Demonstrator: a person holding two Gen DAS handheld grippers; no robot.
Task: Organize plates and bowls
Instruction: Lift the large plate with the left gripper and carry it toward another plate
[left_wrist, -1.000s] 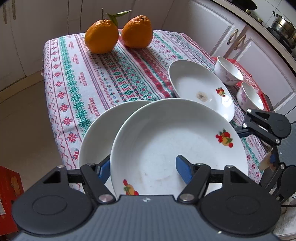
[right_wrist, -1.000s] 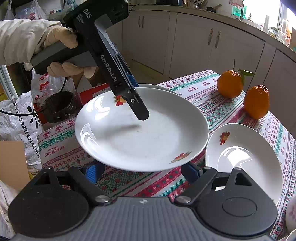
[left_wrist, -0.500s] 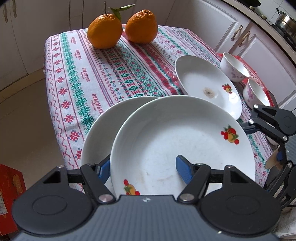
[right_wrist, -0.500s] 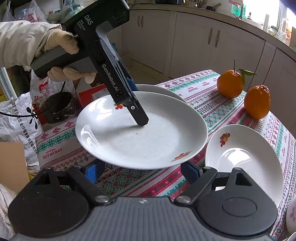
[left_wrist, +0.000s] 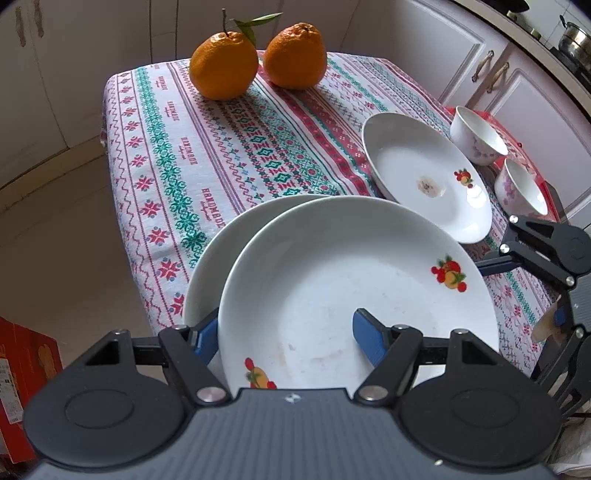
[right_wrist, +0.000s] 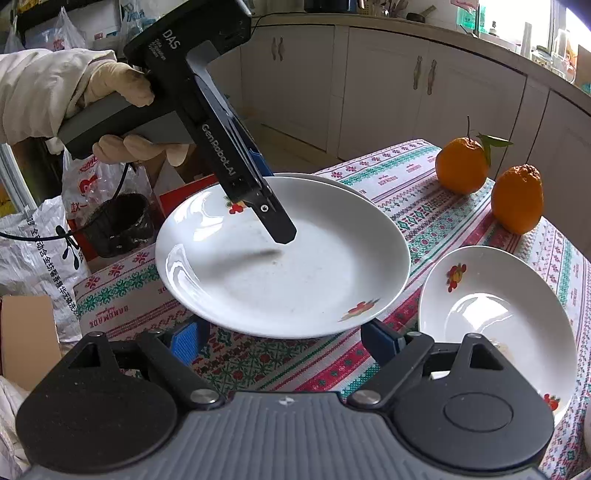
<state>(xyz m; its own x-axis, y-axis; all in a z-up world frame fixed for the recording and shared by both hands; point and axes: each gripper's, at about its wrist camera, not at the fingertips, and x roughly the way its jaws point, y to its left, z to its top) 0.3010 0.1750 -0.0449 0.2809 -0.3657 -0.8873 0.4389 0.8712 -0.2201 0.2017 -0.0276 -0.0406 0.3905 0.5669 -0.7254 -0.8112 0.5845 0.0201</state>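
Note:
A white plate with fruit prints (left_wrist: 351, 277) (right_wrist: 295, 280) hangs partly over a second white plate (left_wrist: 214, 266) (right_wrist: 332, 181) at the table's corner. My left gripper (left_wrist: 284, 328) is shut on its rim. One finger (right_wrist: 275, 218) reaches into the plate and the other stays outside the rim. Its jaws are opening slightly with the rim still between them. My right gripper (right_wrist: 284, 339) stands open, its fingertips just below the plate's near rim and holding nothing. A third plate (left_wrist: 417, 166) (right_wrist: 491, 314) lies to the right, with two small floral bowls (left_wrist: 476, 136) (left_wrist: 524, 188) beyond it.
Two oranges (left_wrist: 223, 66) (left_wrist: 295, 55) sit at the far end of the patterned tablecloth (left_wrist: 221, 155). A gloved hand (right_wrist: 110, 85) holds the left gripper. Bags (right_wrist: 37, 240) and a red box (left_wrist: 22, 369) stand on the floor beside the table. White cabinets run behind it.
Almost nothing differs. The held plate and both grippers stay nearly where they were, and the left wrist view has tipped only slightly.

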